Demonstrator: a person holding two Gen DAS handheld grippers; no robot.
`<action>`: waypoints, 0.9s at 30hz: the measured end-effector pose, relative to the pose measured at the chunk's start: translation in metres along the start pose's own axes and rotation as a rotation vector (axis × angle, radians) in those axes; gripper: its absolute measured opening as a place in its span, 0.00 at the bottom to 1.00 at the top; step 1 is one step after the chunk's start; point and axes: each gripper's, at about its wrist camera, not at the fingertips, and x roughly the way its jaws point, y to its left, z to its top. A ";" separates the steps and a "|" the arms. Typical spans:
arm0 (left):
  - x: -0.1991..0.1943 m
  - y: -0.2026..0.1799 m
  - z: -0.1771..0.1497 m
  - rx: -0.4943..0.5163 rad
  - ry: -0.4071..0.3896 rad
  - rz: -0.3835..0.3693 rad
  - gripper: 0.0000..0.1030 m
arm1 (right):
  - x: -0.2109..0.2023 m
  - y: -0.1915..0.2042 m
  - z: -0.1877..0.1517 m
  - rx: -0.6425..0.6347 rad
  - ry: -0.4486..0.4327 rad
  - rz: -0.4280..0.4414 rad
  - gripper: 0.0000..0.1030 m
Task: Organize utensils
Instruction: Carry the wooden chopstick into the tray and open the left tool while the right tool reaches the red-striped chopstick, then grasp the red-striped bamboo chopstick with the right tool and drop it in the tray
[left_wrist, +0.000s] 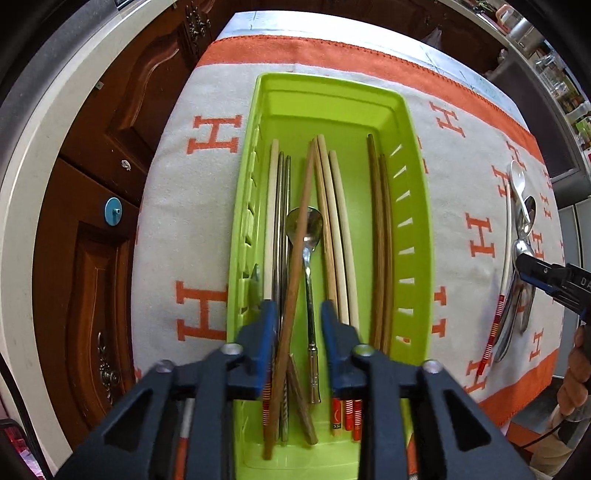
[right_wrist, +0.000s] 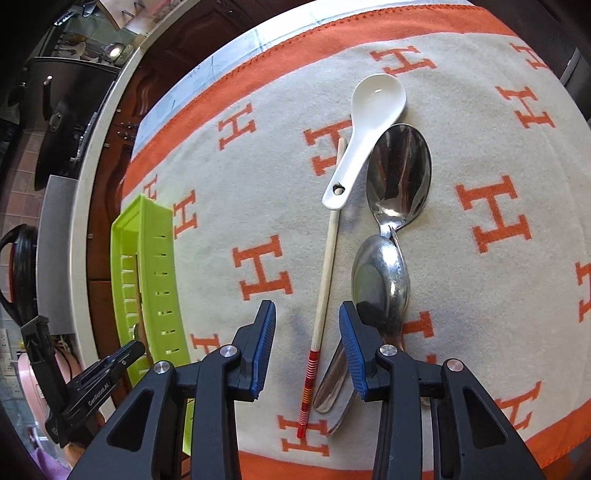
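A single red-banded chopstick (right_wrist: 325, 280) lies on the H-patterned cloth (right_wrist: 491, 218), its far end tucked under the white ceramic spoon (right_wrist: 364, 129) and two steel spoons (right_wrist: 388, 266) just to its right. The right gripper (right_wrist: 307, 325) hovers with fingers apart astride its near half, apparently lined up to pick it. To the left, the green tray (left_wrist: 413, 206) already holds sorted chopsticks and a long steel spoon (left_wrist: 307, 258), and the left gripper (left_wrist: 298, 317) hangs over them, parted and empty.

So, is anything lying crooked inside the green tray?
Yes. One brown chopstick lies diagonally in the green tray, crossing over the metal spoon, while the other chopsticks lie roughly lengthwise.
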 end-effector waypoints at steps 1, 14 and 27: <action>-0.001 -0.001 -0.001 0.000 -0.007 -0.004 0.37 | 0.002 0.002 0.001 0.003 0.003 -0.013 0.36; -0.052 0.007 -0.029 -0.117 -0.227 -0.031 0.69 | 0.030 0.022 0.002 -0.030 -0.002 -0.176 0.23; -0.055 0.018 -0.040 -0.157 -0.231 -0.001 0.70 | 0.024 0.030 -0.010 -0.022 -0.012 -0.042 0.05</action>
